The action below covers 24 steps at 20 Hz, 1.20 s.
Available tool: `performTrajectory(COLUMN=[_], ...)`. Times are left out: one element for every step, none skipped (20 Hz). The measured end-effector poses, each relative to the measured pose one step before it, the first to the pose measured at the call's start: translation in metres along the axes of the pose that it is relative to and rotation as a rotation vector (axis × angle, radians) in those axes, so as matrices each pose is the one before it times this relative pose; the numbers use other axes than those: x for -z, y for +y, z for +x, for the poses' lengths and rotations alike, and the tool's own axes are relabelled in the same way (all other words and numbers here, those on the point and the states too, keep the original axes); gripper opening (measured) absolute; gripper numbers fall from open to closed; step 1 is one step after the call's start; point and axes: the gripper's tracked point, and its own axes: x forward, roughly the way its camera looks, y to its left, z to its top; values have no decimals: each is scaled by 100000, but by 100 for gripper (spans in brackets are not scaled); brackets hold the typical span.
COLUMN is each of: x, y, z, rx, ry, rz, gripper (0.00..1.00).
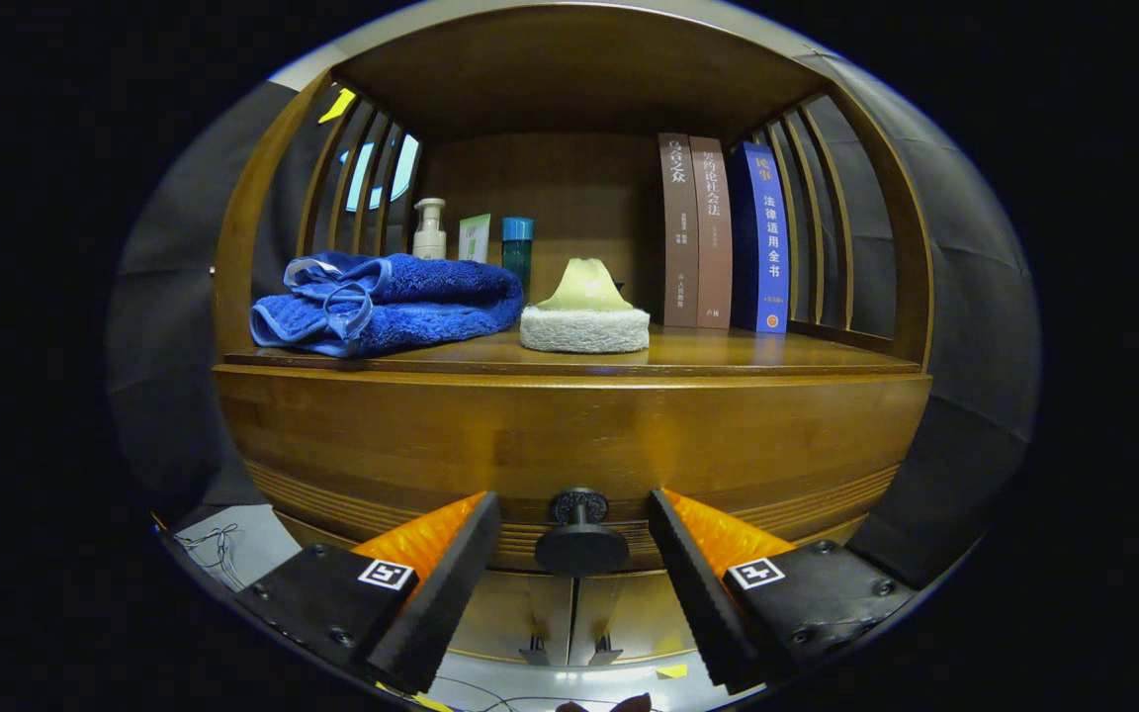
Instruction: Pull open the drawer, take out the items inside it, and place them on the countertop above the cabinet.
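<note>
Drawer (pixel 569 445) front is seen shut just ahead of the gripper (pixel 574 539), its dark knob (pixel 580 539) framed between the spread, untouching fingers. Beyond them, a blue towel (pixel 387 302) and sponge (pixel 584 316) are seen on the countertop (pixel 777 351).

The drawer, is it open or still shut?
Shut. The drawer front sits flush under the countertop, and the gripper is open, its jaws either side of the knob.
</note>
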Motion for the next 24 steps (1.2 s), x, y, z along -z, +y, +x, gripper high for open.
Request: performTrajectory(x=[-708, -982, -1082, -1240, -1071, -922, -743, -821, -902, -897, -915, -992, -919, -1076, -1124, -1329, -1180, -1110, -934, -828, -768, -580, -514, -777], y=[-657, -489, -228, -135, -84, -111, -86, 0, 132, -11, 203, 213, 227, 162, -224, -178, -44, -85, -258, -328, -168, -326, -268, -243], z=[-363, -512, -591, -807, -1010, -998, -1118, -1117, -1087, -1085, -1358, -1395, -1351, -1376, -1451, -1340, -1262, -1360, -1365, -1326, -1292, -1062, -1113, -961], rx=[1395, 763, -5, -609, -492, -191, -192, -665, -1140, -586, -1373, -869, -1165, -452, 398, 620, 224, 131, 529, 194, -162, -97, -1121, -546], ry=[-1076, -1880, -1718, -1289, -686, -176, 269, 501, 151, 374, -133, -761, -653, -1003, -1738, -2328, -2144, -1860, -1214, -812, -650, -234, -427, -2093], rz=[-144, 470, 666, 684, 730, 520, -200, -453, -546, -309, 153, 1051, 1139, 981, 669, 995, 1375, 1099, 603, -224, -991, -2226, -2969, -2768], gripper=[100, 100, 100, 100, 99, 99, 99, 99, 99, 99, 99, 100, 99, 99, 99, 99, 99, 99, 99, 99, 99, 99, 99, 99])
